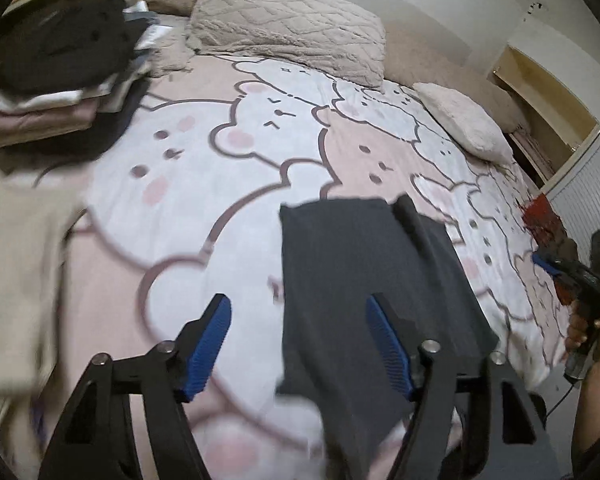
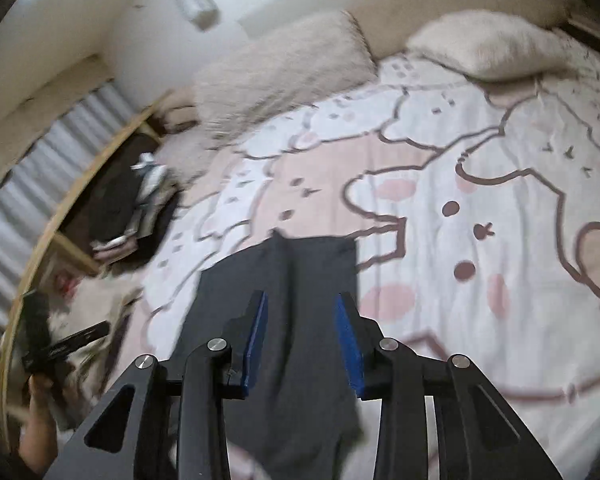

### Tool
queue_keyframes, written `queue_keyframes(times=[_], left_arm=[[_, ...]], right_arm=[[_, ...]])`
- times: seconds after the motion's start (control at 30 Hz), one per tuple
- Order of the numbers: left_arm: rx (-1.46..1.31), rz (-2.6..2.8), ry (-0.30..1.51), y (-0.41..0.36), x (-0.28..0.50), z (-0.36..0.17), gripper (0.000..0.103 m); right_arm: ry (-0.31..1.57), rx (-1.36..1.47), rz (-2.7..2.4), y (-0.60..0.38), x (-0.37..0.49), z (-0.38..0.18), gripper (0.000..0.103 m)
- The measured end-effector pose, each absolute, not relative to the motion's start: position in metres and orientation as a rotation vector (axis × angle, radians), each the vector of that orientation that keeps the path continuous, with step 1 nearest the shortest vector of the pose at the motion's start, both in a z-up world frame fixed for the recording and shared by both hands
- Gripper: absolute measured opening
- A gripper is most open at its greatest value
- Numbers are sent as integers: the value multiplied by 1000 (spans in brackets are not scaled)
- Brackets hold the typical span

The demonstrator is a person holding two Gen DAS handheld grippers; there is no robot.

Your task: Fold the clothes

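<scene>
A dark grey garment point(image 1: 352, 272) lies folded in a long strip on the bear-print bed cover point(image 1: 188, 168), its near end hanging toward me. My left gripper point(image 1: 298, 312) is open just above the cover, its right finger over the garment's left part. In the right wrist view the same garment point(image 2: 284, 280) runs under my right gripper point(image 2: 302, 308), which is open above it with nothing between the pads. The right gripper also shows at the far right of the left wrist view point(image 1: 580, 280).
A stack of folded clothes point(image 1: 60, 80) sits at the bed's far left corner, with a beige garment point(image 1: 16, 264) blurred at near left. Two fluffy pillows point(image 1: 288, 24) point(image 1: 464, 120) lie along the headboard. A red item point(image 1: 544, 216) lies at the bed's right edge.
</scene>
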State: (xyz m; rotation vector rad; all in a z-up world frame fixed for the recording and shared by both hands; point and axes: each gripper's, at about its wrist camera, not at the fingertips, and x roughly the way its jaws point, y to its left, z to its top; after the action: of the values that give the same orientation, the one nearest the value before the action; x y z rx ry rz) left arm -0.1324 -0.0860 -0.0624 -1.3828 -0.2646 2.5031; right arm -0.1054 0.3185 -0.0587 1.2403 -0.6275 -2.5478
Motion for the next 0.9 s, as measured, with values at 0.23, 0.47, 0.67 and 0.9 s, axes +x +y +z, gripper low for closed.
queue_keyframes(times=[0.23,0.47,0.67,0.9], left_arm=[[-1461,2542,-145,-52,-207,-121,65],[-1557,2588,40,-32,-237,-166,69],[-1483,2539,51,-18,-236,-163,14],[-1427,2593,61,-34,-234,-140,4]], right_arm=[[-696,1472,-2527,314,-192,-139,36],[-640,1506,-2556,297,-215,-178,36],[-510,1428,-2649,279,-208,-169,6],[-305,1338,-2822,297,-204,-128,6]])
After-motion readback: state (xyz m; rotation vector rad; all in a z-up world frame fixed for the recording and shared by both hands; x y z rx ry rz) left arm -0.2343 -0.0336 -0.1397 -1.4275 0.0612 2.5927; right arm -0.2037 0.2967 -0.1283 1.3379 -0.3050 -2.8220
